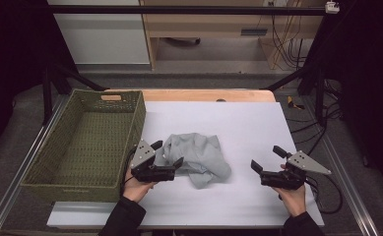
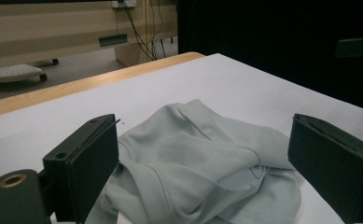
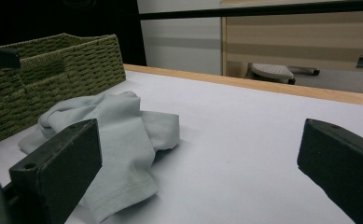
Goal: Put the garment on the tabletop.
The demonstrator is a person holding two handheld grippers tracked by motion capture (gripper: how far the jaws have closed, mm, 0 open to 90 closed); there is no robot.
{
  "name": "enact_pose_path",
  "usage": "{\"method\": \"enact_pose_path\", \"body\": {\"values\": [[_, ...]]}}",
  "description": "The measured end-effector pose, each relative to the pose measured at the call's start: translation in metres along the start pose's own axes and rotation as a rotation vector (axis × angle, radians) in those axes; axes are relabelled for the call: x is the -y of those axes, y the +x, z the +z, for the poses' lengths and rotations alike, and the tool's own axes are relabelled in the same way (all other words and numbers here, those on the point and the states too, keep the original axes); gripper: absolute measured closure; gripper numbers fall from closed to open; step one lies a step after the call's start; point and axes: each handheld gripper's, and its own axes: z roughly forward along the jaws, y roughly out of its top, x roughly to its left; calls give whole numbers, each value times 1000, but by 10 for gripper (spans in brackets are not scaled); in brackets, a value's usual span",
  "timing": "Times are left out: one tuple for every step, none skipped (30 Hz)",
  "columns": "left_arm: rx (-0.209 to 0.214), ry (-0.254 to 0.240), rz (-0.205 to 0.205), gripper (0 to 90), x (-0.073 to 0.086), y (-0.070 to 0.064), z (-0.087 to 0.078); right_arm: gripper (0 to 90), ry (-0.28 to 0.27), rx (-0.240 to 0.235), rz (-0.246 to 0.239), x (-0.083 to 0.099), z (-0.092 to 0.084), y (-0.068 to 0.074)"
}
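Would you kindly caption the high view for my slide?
Open left gripper straddles a crumpled grey garment beside a green woven basket; open right gripper waits apart.

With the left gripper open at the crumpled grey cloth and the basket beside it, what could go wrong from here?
1. The cloth lies bunched in folds, so the left gripper, open with the cloth between its fingers, may pinch just one layer and the rest would trail.
2. A trailing end could snag on the basket wall right beside the cloth.
3. The right gripper stands open and apart from the cloth, so a slip would likely go uncaught.
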Motion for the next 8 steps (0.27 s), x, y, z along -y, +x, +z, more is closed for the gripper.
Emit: {"method": "enact_pose_path", "body": {"values": [[4,-2,1,69,1,0,-1,3,1,-3,5,0,-1,0],[7,2,1,68,3,0,-1,2,0,1,4,0,-1,0],[7,-3,3,59,4,0,-2,3,-1,2,3,1,0,-1],[10,-9,3,58,5,0,-3,3,-3,0,1,1,-1,-1],[10,-10,6,58,6,0,-4,3,-4,-2,-1,1,-1,-1],[8,-7,4,58,7,0,-4,3,-2,0,6,1,-1,-1],[11,-17,-2,58,9,0,-5,3,-2,-4,8,1,-1,0],[15,-22,-5,58,9,0,-4,3,-1,-10,12,2,0,0]]}}
